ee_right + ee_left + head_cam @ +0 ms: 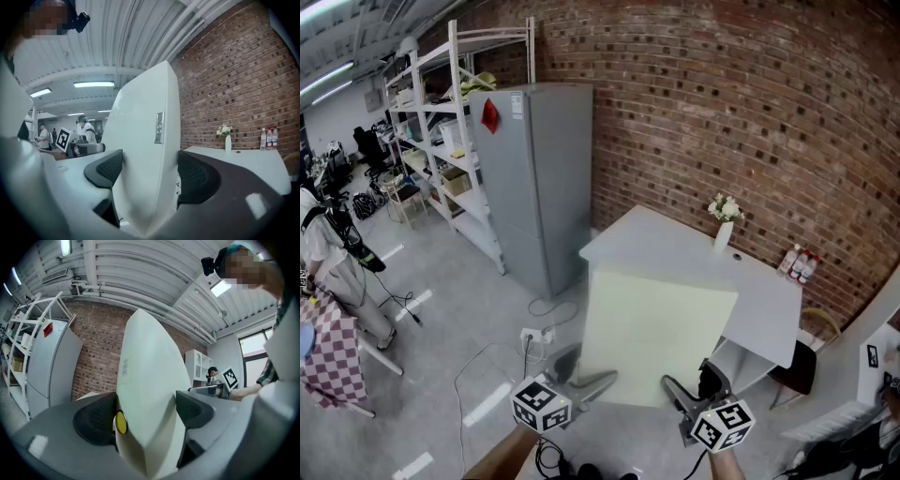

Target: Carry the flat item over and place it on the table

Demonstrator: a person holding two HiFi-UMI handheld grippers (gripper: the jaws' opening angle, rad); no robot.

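Note:
The flat item is a pale cream slab, held up over the floor in front of the white table. My left gripper is shut on its near left corner and my right gripper on its near right corner. In the left gripper view the slab stands edge-on and both dark pads of the left gripper press its faces. In the right gripper view the slab fills the gap of the right gripper, with both pads against it.
On the table stand a white vase of flowers and small bottles by the brick wall. A grey fridge and metal shelving are to the left. Cables lie on the floor. A person stands far left.

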